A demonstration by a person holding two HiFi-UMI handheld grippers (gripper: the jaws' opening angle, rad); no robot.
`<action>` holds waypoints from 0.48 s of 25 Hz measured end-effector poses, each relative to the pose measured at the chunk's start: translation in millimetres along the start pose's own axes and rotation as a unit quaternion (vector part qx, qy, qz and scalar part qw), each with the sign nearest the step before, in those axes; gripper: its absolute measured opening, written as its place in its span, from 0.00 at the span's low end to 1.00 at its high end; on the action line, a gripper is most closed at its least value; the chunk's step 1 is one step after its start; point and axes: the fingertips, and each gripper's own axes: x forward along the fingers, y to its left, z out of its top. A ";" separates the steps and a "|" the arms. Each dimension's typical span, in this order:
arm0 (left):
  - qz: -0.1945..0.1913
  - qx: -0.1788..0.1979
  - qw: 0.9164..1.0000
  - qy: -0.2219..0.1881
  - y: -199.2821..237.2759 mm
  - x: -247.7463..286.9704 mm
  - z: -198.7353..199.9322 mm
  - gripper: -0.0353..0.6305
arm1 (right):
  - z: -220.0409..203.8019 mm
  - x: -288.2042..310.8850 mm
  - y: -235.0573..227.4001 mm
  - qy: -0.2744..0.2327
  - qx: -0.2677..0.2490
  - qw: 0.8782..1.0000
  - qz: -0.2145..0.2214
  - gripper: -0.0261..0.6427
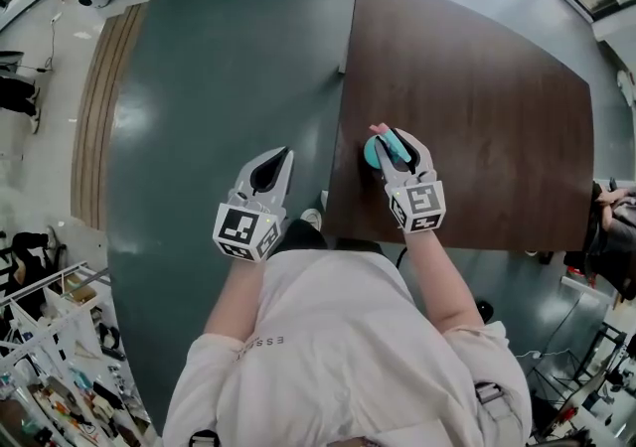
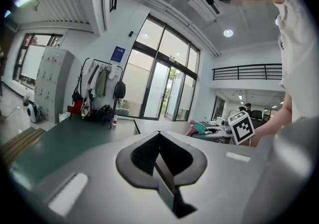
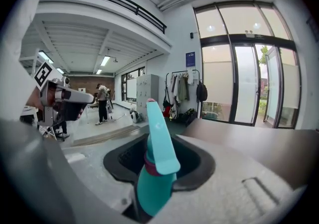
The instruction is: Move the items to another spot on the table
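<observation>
Clenched on a teal bottle (image 3: 155,168) with the right gripper (image 1: 400,147): body between the pads, nozzle poking out past the tips. Pressed together on nothing with the left gripper (image 1: 282,157). Held close over the table (image 1: 477,87) edge beneath the jaws. Likely to swivel or slip, gripped on a smooth rounded body. Likely to topple off if released this near the edge.

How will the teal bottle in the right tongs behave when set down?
Probably stiff plastic: the teal bottle holds its shape in the right tongs. Its smooth, rounded body may slip or roll. Its long trigger top could make it tip.
</observation>
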 end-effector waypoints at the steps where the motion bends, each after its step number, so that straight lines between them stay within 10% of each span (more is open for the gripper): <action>1: 0.000 0.001 1.000 0.001 2.5 -1.2 -1.0 0.08 | -1.3 -0.6 -0.2 -0.004 0.005 1.000 -0.005 0.22; 12: -0.018 0.010 1.000 -0.008 4.9 -12.0 13.3 0.08 | 30.7 -27.9 -0.9 -0.066 0.023 0.996 -0.058 0.38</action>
